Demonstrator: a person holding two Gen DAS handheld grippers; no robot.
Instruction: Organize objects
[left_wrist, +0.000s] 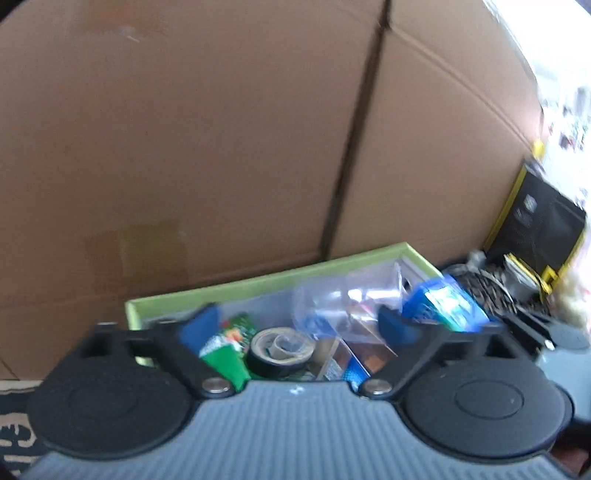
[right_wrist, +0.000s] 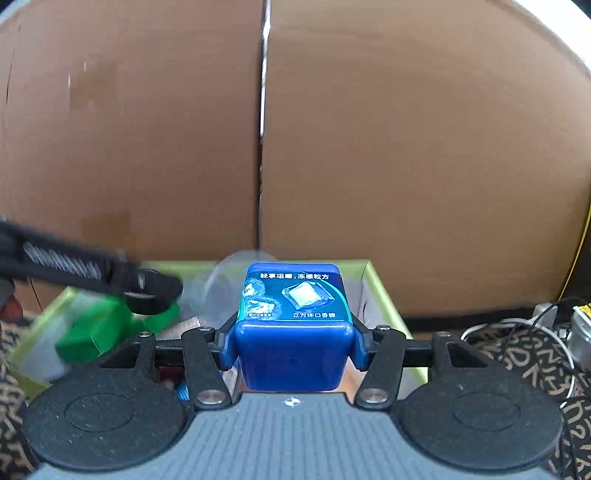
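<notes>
My left gripper (left_wrist: 299, 325) hangs open over a light green box (left_wrist: 258, 280). Below its wide-apart blue fingertips, inside the box, lie a green packet (left_wrist: 221, 354), a roll of black tape (left_wrist: 280, 350) and a clear plastic bag (left_wrist: 351, 299); the pads touch none of them. My right gripper (right_wrist: 293, 345) is shut on a blue chewing-gum box (right_wrist: 293, 332), held above the green box's right part (right_wrist: 376, 284). The left wrist view shows that gum box (left_wrist: 443, 302) at the right. In the right wrist view, one of the left gripper's fingers (right_wrist: 155, 291) reaches over the blurred green packet (right_wrist: 96, 332).
A tall cardboard wall (left_wrist: 221, 147) stands right behind the green box. To the right sit a black and yellow carton (left_wrist: 535, 229) and a tangle of white cables (right_wrist: 517, 332). A dark cloth with pale lettering (right_wrist: 517, 369) covers the surface.
</notes>
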